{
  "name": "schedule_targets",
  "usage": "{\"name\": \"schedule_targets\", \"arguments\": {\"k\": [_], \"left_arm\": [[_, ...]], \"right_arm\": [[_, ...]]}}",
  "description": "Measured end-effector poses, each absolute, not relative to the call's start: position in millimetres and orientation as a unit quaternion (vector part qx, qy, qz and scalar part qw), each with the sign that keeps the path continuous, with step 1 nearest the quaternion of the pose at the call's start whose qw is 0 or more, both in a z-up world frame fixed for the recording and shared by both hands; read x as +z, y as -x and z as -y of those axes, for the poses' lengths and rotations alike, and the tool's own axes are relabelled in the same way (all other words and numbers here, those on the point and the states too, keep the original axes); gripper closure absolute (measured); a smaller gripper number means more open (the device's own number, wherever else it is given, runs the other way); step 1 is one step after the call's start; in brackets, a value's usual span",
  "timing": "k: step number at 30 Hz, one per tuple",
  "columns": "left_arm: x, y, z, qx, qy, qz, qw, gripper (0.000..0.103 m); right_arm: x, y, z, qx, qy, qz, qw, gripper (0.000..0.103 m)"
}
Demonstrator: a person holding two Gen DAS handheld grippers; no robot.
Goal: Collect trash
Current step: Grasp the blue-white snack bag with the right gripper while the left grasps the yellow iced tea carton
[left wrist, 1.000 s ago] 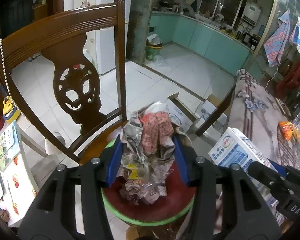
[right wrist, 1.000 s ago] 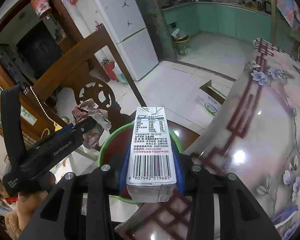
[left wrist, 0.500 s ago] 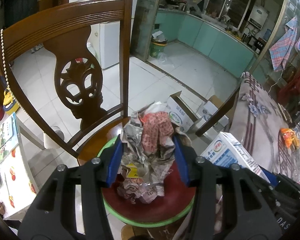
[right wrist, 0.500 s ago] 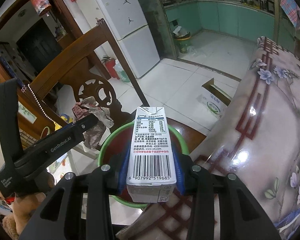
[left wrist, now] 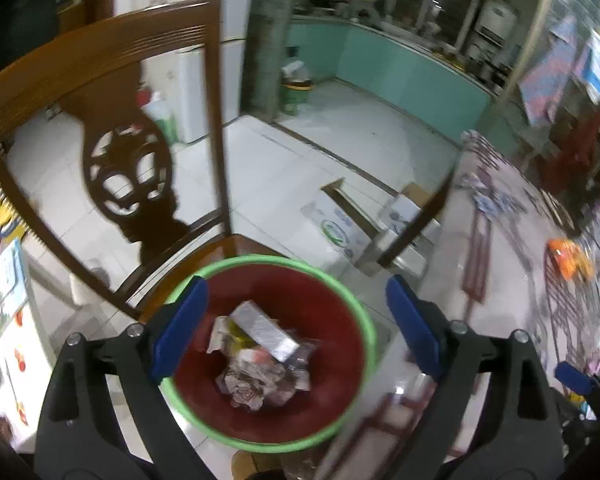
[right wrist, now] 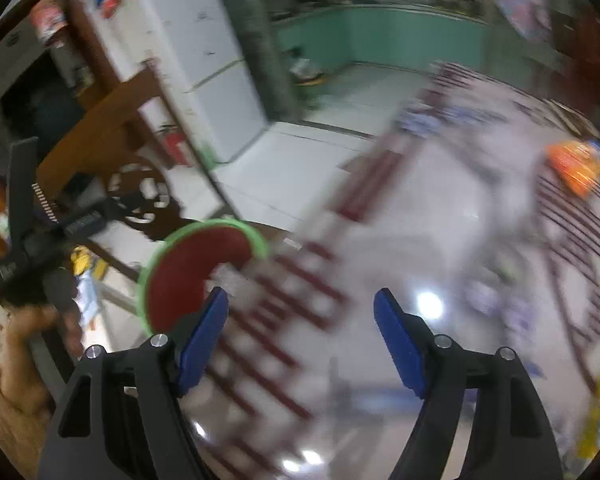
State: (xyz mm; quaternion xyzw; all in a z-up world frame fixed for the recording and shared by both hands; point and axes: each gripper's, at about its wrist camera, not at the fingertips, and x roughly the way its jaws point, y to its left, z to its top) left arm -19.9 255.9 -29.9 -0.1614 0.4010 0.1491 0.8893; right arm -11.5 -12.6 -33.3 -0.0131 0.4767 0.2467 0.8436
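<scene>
A red bin with a green rim [left wrist: 364,312] stands on a wooden chair seat. At its bottom lie a crumpled wad of wrappers [left wrist: 260,380] and a milk carton [left wrist: 266,332] on top of it. My left gripper [left wrist: 296,326] hovers over the bin, its jaws opening with nothing between them. In the blurred right wrist view my right gripper [right wrist: 300,336] is over the patterned table [right wrist: 440,240], jaws opening and empty. The bin [right wrist: 188,268] sits to its left beyond the table edge. The left gripper's body [right wrist: 40,236] and a hand [right wrist: 16,372] show at far left.
A carved wooden chair back [left wrist: 112,148] rises behind the bin. Open cardboard boxes [left wrist: 352,224] stand on the tiled floor. An orange wrapper [left wrist: 568,260] lies on the table [left wrist: 500,280] at the right, also the orange wrapper [right wrist: 576,168] in the right view. A white fridge [right wrist: 204,68] stands behind.
Both grippers opened wide. The crumpled wrappers and the milk carton dropped into the red bin. My right gripper swung right, over the table.
</scene>
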Motion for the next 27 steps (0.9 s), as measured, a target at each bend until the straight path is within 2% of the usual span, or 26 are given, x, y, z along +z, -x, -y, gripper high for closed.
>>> {"name": "schedule_targets", "arguments": {"k": [6,9,12,15,22,27], "left_arm": [[-20,4,-198,0.091,0.144,-0.403,0.899,0.012],[-17,-5,-165,0.066,0.127,-0.404,0.903,0.011],[-15,-12,-135,0.043,0.105,-0.41,0.905,0.011],[-16,-16,-108,0.021,0.082,-0.417,0.905,0.011],[-19,-19,-68,-0.012,0.063,-0.427,0.902,0.011],[-21,-22,-42,-0.017,0.032,-0.424,0.905,0.01]], "right_arm": [[-36,15,146,0.117,-0.014,-0.493,0.862,0.024],[-32,10,235,0.027,-0.103,-0.494,0.863,0.023],[-30,13,301,-0.018,-0.204,-0.478,0.854,0.018],[-33,25,339,-0.066,-0.22,-0.475,0.85,0.017],[-71,47,373,-0.073,-0.258,-0.525,0.808,0.017],[-83,39,331,0.091,-0.296,-0.549,0.776,0.017]]}}
